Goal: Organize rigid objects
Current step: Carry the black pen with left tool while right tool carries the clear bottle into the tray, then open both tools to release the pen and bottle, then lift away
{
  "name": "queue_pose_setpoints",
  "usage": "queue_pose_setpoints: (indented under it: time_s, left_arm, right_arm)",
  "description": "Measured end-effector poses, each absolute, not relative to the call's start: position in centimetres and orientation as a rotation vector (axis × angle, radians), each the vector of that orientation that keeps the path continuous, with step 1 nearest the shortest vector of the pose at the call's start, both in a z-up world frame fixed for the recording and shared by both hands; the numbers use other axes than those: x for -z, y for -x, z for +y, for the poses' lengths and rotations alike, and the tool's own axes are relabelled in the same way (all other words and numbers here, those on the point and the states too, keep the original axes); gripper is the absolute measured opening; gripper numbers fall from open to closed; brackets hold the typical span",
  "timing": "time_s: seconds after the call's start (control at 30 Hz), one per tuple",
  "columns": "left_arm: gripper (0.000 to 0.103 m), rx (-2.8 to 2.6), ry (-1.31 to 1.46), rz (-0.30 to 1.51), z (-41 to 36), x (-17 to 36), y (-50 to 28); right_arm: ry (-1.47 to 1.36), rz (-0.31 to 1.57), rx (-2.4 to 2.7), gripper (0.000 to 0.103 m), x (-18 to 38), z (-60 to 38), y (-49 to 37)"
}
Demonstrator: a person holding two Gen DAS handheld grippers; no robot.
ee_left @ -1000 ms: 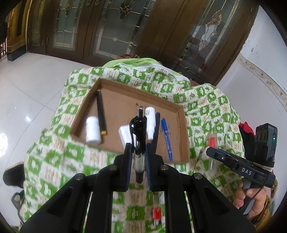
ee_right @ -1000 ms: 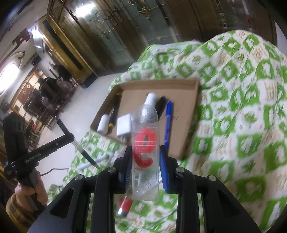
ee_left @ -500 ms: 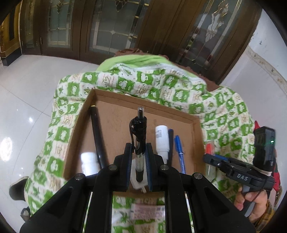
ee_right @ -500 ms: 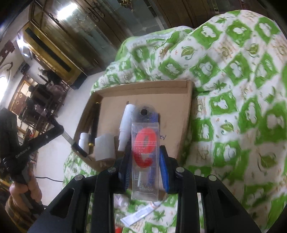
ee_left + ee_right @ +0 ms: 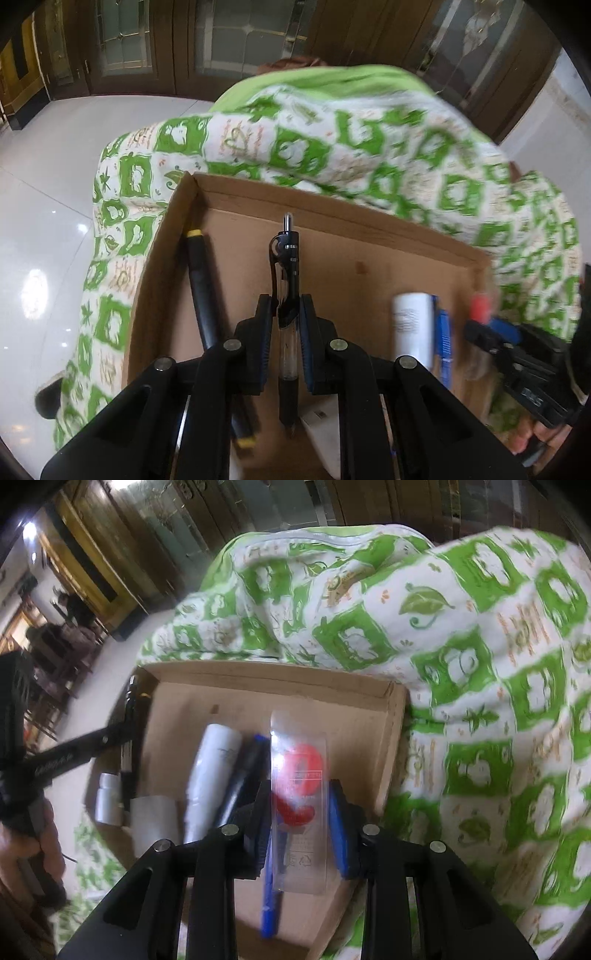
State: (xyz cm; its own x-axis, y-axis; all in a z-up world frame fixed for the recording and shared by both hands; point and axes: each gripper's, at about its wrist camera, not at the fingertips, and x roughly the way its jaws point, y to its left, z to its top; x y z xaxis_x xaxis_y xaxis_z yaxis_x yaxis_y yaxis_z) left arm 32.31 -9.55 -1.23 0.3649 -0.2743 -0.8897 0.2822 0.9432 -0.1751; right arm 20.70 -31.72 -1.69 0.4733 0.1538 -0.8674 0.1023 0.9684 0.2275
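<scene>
Green-and-white quilt (image 5: 369, 147) is bearing a cardboard tray (image 5: 332, 221).
Left gripper (image 5: 287, 325) fingers are clamping a black click pen (image 5: 290, 266); right gripper (image 5: 299, 812) fingers are gripping a clear packet (image 5: 299, 775), risking landing on the blue pen (image 5: 269, 904).

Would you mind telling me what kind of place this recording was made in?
Probably a room in a home. A green-and-white patterned quilt covers the surface under the cardboard tray, dark wooden doors with leaded glass panes stand behind it, and the floor is glossy white tile.
</scene>
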Motion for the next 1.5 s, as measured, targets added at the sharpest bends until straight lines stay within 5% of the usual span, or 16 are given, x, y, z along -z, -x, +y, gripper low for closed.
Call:
queue_pose_setpoints:
  time_s: [0.33,0.5,0.63,0.8,1.07,1.2,1.3,1.5]
  left_arm:
    - [0.016,0.331,-0.051,1.161,-9.8,2.4,-33.4]
    - [0.036,0.341,-0.097,1.116,-9.8,0.7,-29.9]
    - [0.046,0.344,-0.156,1.041,-8.8,-1.9,-25.2]
    - [0.056,0.253,-0.202,0.967,-6.4,-4.3,-19.0]
    - [0.057,0.157,-0.24,0.883,-3.2,-6.0,-10.8]
    - [0.066,0.148,-0.214,0.864,-2.6,-6.1,-8.8]
    - [0.075,0.152,-0.124,0.881,-1.7,-4.6,-7.8]
    - [0.075,0.134,0.135,1.04,2.3,1.2,-6.8]
  right_arm:
    - [-0.157,1.048,0.022,0.028,2.7,-31.6,-22.2]
    - [-0.165,0.978,0.0,0.055,1.4,-30.7,-21.1]
    - [-0.261,0.928,-0.003,0.057,-0.7,-30.6,-17.9]
    - [-0.386,0.848,-0.078,0.074,-2.6,-29.0,-12.1]
    - [-0.415,0.895,-0.199,0.083,-2.4,-25.7,-4.3]
    - [-0.448,0.929,-0.205,0.084,-1.4,-24.9,-1.7]
    - [-0.45,0.947,-0.2,0.085,-0.7,-24.8,-1.3]
    - [-0.489,0.968,-0.152,0.085,0.1,-26.2,-1.4]
